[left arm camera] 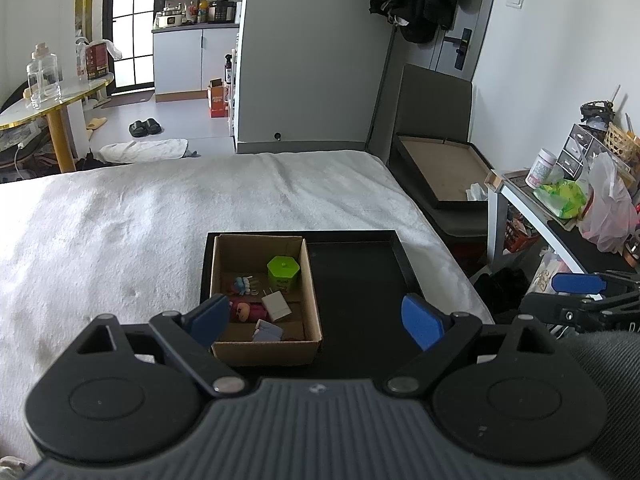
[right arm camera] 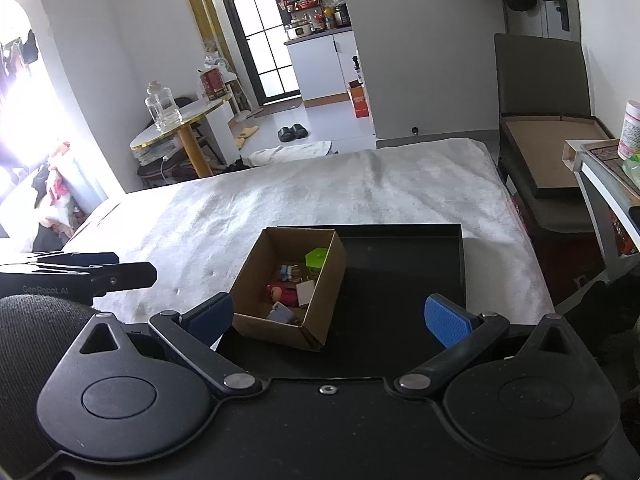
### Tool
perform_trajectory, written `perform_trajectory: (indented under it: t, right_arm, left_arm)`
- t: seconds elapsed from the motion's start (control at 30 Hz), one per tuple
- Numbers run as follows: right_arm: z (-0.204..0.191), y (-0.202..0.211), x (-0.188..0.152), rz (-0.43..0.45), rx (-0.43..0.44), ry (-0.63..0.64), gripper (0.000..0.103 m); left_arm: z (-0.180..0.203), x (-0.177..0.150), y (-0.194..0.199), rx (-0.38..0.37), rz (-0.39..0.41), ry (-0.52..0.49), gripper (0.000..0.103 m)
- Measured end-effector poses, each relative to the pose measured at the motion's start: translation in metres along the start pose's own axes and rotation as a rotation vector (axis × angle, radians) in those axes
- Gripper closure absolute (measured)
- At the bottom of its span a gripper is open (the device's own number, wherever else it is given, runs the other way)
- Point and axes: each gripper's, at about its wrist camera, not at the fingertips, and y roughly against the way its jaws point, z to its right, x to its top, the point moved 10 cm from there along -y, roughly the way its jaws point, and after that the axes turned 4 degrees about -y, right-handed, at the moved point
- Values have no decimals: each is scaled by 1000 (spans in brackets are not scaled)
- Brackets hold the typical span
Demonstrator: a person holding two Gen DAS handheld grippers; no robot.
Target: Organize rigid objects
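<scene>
Cardboard box [left arm camera: 266, 296]: open-topped, brown, standing in the left half of a black tray [left arm camera: 360, 280]. It lies just ahead of the left tongs [left arm camera: 316, 322], with its near left corner behind their left pad; from the right tongs [right arm camera: 328, 318] it sits ahead and left of centre.

Contents of the box, all resting on its floor:
- green hexagonal container [left arm camera: 283, 272], far right corner, upright;
- white plug adapter [left arm camera: 276, 306], nearer the tongs than the green container, prongs pointing away;
- pink doll figure [left arm camera: 248, 312], lying flat just left of the adapter;
- small pale blue and white item [left arm camera: 244, 285], far side, left of the green container, too small to identify;
- pale lavender item [left arm camera: 267, 333], against the near wall.

Tray: right half bare, directly ahead of the right tongs' right pad.

Left tongs: blue pads spread wide apart, gripping nothing. Right tongs: blue pads likewise wide apart, gripping nothing. Each pair shows at the edge of the other's view, well to the side.

White blanket [left arm camera: 140, 220]: covers the bed beneath the tray, stretching ahead and to the left of both tongs.

Beyond the bed: round gold-rimmed table [right arm camera: 180, 130] with a clear glass bottle [right arm camera: 162, 106], far ahead on the left; black slippers [right arm camera: 293, 132] on the floor.
</scene>
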Motion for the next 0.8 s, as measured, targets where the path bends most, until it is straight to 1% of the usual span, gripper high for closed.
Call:
perform_trajectory:
  t: [0.47,0.8]
  right_arm:
    - [2,-2,-4,-21,16,-20,0]
    - [3,-6,-6,-41,5,-26,0]
  left_arm:
    - [-1,-5,-6,2,-19,-4,10]
    - [0,-6,-13,-2,-36,-10,10]
